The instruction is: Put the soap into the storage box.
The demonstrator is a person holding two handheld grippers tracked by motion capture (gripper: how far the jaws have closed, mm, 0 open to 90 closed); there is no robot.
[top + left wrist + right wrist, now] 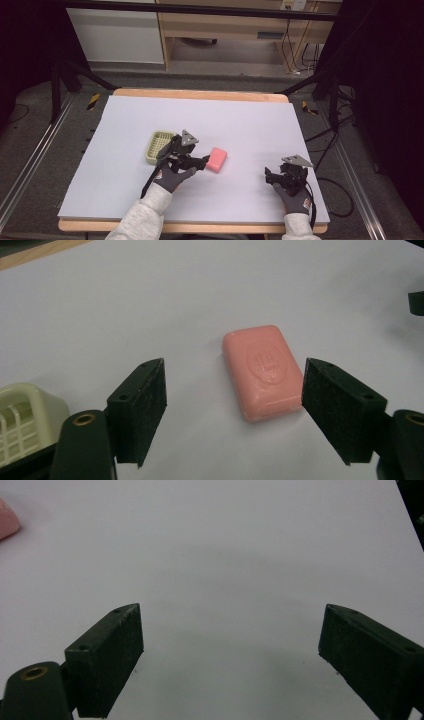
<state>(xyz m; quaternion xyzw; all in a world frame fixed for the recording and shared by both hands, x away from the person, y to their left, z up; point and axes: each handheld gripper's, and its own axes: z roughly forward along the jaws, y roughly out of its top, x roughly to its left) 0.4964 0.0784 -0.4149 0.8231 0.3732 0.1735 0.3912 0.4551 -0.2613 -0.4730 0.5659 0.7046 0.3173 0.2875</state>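
high view: left claw point(205, 162) released, tips just short of the pink soap point(217, 159), which lies flat mid-counter point(250, 120). pale yellow soap dish point(158, 147) sits just behind the left hand. right claw point(268, 176) released, well apart on the right, nothing in it.
left gripper view: soap point(262, 371) lies ahead between the spread jaws, right jaw close to its edge, contact unclear. dish point(22, 416) at lower left.
right gripper view: jaws wide over bare counter point(225, 555), soap corner point(7, 522) at far left.

Pink soap point(262, 371), pale-yellow slatted soap dish point(158, 146), white table cover point(250, 125)
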